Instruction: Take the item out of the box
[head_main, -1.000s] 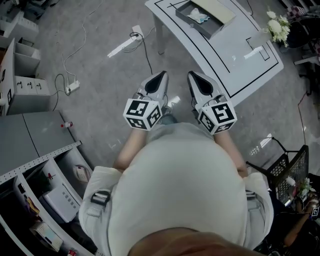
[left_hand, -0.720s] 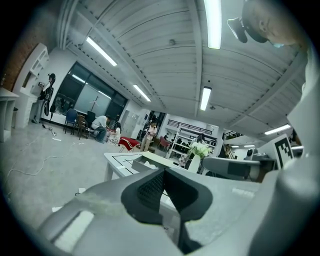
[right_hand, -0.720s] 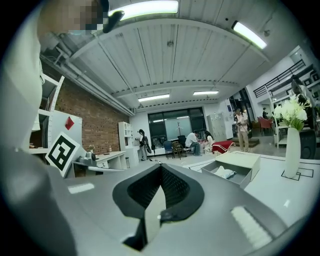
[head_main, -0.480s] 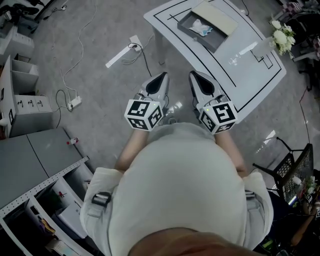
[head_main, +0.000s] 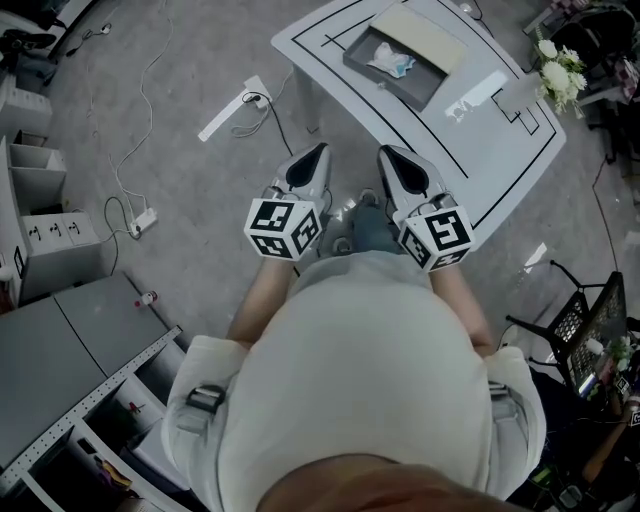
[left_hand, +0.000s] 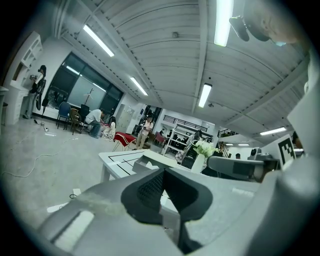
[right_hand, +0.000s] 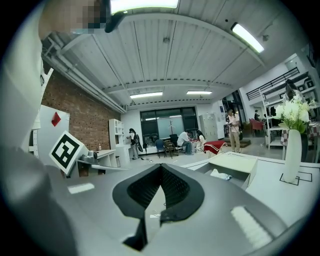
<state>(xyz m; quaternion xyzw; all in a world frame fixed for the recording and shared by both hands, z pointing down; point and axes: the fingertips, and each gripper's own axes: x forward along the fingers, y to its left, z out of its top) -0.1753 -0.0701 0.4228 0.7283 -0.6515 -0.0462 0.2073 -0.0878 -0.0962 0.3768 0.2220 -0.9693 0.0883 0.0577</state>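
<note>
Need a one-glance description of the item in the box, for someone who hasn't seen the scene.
Start at the white table with black lines, ahead of the person. On it lies a shallow grey box with a beige lid along its far side. The item is the crumpled white bundle with a bit of blue, the only thing inside that box; the white flowers stand apart, by the table's right corner.

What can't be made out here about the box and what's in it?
1. The item: too small in the head view to identify. It only reads as something white with a bit of blue.
2. Inside the box: in the head view the beige lid covers its far part. In the right gripper view the near wall hides the bottom.
</note>
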